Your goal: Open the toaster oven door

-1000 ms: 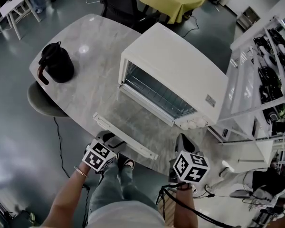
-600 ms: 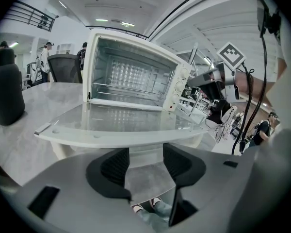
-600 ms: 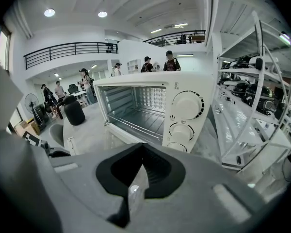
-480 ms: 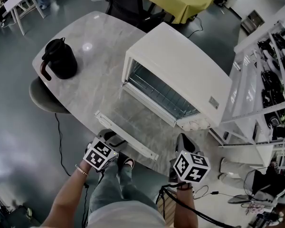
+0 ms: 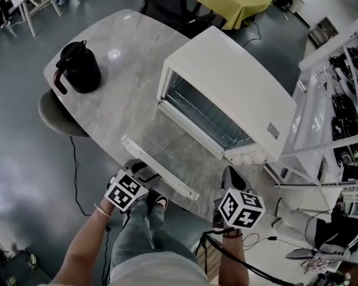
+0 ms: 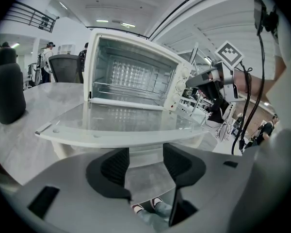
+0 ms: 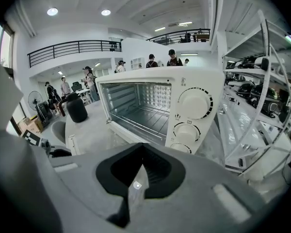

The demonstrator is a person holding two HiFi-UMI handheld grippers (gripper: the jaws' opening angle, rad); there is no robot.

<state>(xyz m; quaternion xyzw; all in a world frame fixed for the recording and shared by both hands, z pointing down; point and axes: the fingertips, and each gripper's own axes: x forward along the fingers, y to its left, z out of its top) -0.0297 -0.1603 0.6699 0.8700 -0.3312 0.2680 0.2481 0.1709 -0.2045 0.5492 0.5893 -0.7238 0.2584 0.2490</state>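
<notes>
The toaster oven (image 5: 232, 94) stands on the marble table (image 5: 125, 46), toward its right side, with the opening facing the person. The door (image 5: 167, 148) is fully open: the glass panel lies flat and level in front of the opening, hinged at the lower edge. Its handle (image 5: 158, 167) runs along the outer edge, just over the near rim of the table. The oven cavity contains a wire rack (image 7: 143, 115) set across it; the ribbed rear wall is visible behind the rack. Three control knobs (image 7: 195, 102) are stacked on the panel to the right of the opening. The left gripper (image 6: 145, 161) is positioned at the near table edge, just below and in front of the door handle. Its fingers (image 6: 116, 164) are spread apart and released, gripping nothing; the handle passes above them. The right gripper (image 7: 138, 171) is held off the table edge near the knob end of the oven. Its fingers (image 7: 157, 171) are brought together, with only a thin sliver of light between them and nothing held. A black jug (image 5: 80, 67) with its lid on stands at the far left of the table, well apart from the oven; its contents cannot be seen.
</notes>
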